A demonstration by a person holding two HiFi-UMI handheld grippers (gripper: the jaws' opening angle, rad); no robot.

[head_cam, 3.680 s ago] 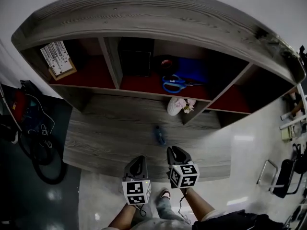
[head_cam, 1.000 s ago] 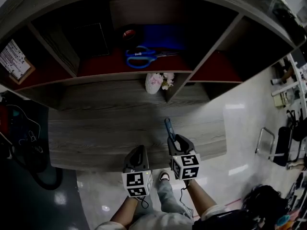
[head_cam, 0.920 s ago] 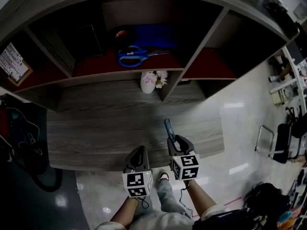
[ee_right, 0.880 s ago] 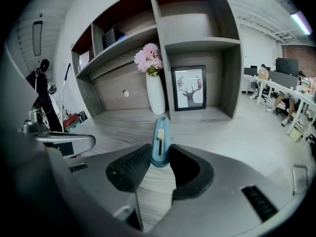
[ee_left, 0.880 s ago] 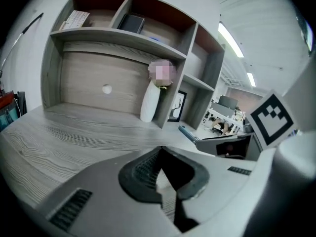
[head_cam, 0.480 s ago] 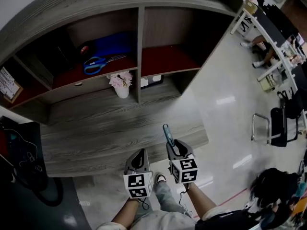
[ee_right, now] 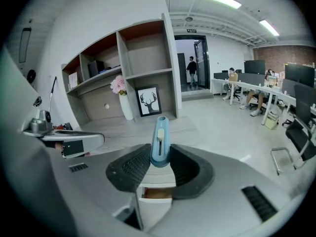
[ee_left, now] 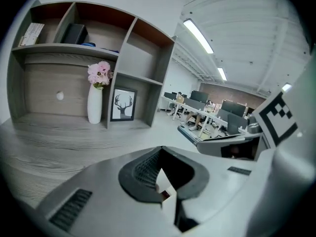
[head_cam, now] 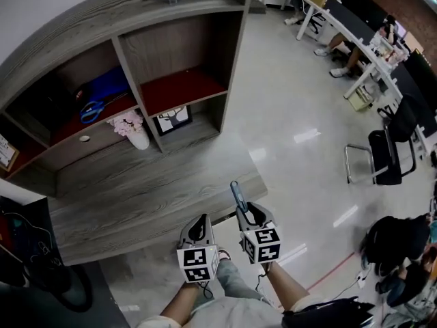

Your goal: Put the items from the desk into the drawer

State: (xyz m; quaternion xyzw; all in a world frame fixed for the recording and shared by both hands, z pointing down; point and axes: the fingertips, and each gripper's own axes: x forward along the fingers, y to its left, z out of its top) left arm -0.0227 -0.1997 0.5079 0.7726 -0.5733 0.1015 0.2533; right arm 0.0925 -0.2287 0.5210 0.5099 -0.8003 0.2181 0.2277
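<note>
My right gripper point(head_cam: 243, 209) is shut on a blue utility knife point(head_cam: 236, 193), which sticks forward out of its jaws over the grey wooden desk's point(head_cam: 136, 190) front right corner. In the right gripper view the knife point(ee_right: 159, 141) stands upright between the pads, slider facing me. Beside it my left gripper point(head_cam: 201, 221) is shut with nothing in it; its pads point(ee_left: 148, 168) meet at the tip. A small round knob point(head_cam: 84, 139) marks a shut drawer front under the shelf unit point(head_cam: 130, 53). Blue scissors point(head_cam: 92, 108) lie in a cubby.
A white vase of pink flowers point(head_cam: 134, 129) and a framed deer picture point(head_cam: 174, 119) stand at the desk's back. Office chairs point(head_cam: 382, 159), desks with seated people point(head_cam: 348, 43) and a dark bag point(head_cam: 403, 241) are on the glossy floor at the right. Black cables point(head_cam: 27, 265) lie left.
The blue knife, lying on the desk at first, is now held in my right gripper. Both grippers and the view have swung right, toward the desk's right end.
</note>
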